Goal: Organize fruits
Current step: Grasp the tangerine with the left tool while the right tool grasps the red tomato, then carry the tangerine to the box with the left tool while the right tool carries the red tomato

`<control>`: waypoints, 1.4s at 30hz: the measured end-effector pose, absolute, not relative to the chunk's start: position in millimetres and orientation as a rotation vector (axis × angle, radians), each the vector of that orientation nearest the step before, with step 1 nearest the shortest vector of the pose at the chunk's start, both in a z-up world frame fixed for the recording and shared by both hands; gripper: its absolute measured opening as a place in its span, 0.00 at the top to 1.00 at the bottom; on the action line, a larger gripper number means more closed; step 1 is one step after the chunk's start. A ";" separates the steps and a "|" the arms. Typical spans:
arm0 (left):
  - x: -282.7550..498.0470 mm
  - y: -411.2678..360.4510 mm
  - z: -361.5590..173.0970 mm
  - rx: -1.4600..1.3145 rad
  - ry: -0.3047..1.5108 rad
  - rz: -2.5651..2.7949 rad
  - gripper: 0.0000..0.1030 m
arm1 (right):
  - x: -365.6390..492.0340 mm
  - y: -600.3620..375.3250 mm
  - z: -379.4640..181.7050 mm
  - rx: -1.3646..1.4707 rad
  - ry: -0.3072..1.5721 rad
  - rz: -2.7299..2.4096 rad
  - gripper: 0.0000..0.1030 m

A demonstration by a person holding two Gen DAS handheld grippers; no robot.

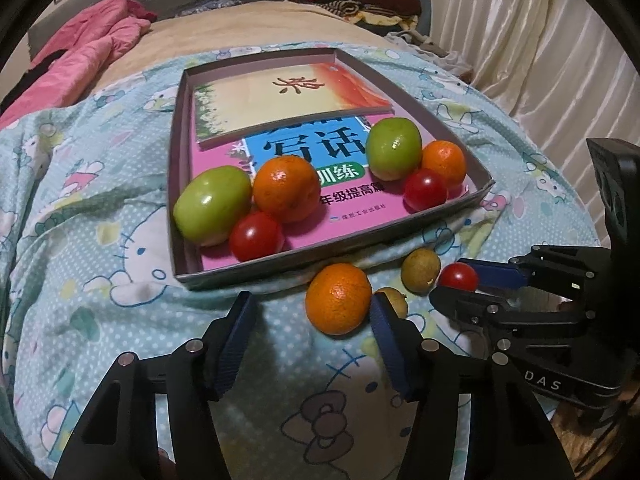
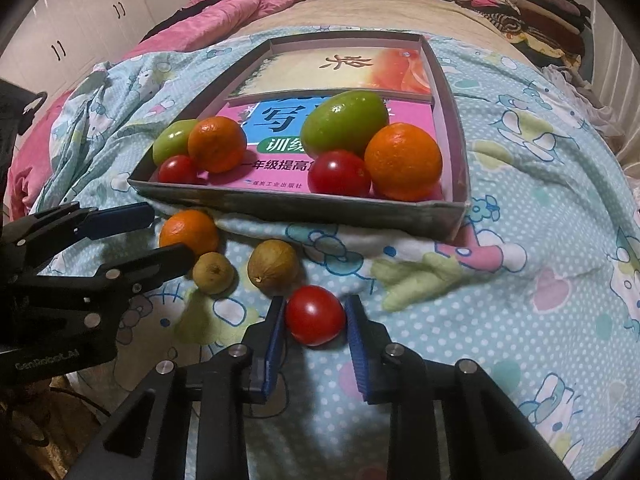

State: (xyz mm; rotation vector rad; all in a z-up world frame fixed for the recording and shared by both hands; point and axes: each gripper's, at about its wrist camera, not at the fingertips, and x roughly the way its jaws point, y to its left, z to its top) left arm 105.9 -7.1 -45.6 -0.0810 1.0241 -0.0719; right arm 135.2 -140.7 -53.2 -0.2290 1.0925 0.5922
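I'm at the pick-up step: my right gripper (image 2: 316, 316) has its ribbed blue pads pressed on both flanks of the loose cherry tomato (image 2: 315, 314), which lies on the quilt (image 2: 520, 280) just in front of the box (image 2: 304, 204). My left gripper (image 1: 312, 312) stands with its jaws apart beside the loose tangerine (image 1: 338, 298); one blue pad sits just beside the fruit's right flank, the other well clear on its left, so nothing is clamped there yet. Between them lie 2 small dull olive-brown fruits (image 2: 214, 273), rough-skinned and round, which I judge to be longans. Inside the shallow grey cardboard box, on glossy book covers (image 2: 340, 68), 2 clusters already sit at the near corners, each with 1 smooth waxy green fruit (image 2: 344, 122), 1 pebbly tangerine (image 2: 403, 162) and 1 shiny tomato (image 2: 340, 173). The next move, as I judge it, calls for lifting the tomato gently, since its skin is thin and taut and the grip is hard-edged, then clearing the box's near wall. The quilt is soft and rumpled, so round fruit may roll when nudged; the left jaws need centring on the tangerine before closing.
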 end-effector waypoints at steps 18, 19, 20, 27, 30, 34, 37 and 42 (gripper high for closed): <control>111.9 -4.0 -49.8 -0.170 1.052 -0.170 0.66 | 137.7 -149.7 -48.3 -0.165 1.088 0.613 0.72; 111.4 -3.2 -48.9 -0.174 1.050 -0.169 0.66 | 137.4 -150.0 -47.2 -0.161 1.084 0.616 0.72; 110.4 -2.2 -47.2 -0.177 1.045 -0.169 0.66 | 137.2 -150.3 -46.6 -0.159 1.081 0.618 0.72; 101.2 7.7 -34.5 -0.192 1.016 -0.139 0.66 | 136.5 -157.4 -36.0 -0.109 1.040 0.634 0.72; 97.1 15.5 -30.0 -0.204 1.003 -0.124 0.67 | 136.4 -159.6 -31.0 -0.092 1.016 0.637 0.72; 91.4 24.2 -19.7 -0.231 0.973 -0.112 0.67 | 134.6 -160.4 -20.6 -0.087 0.959 0.650 0.72; 87.2 26.7 -11.1 -0.218 0.942 -0.094 0.67 | 133.1 -158.9 -13.9 -0.091 0.921 0.662 0.72; 85.7 30.8 -0.3 -0.227 0.910 -0.083 0.67 | 132.9 -159.5 -6.0 -0.082 0.879 0.670 0.72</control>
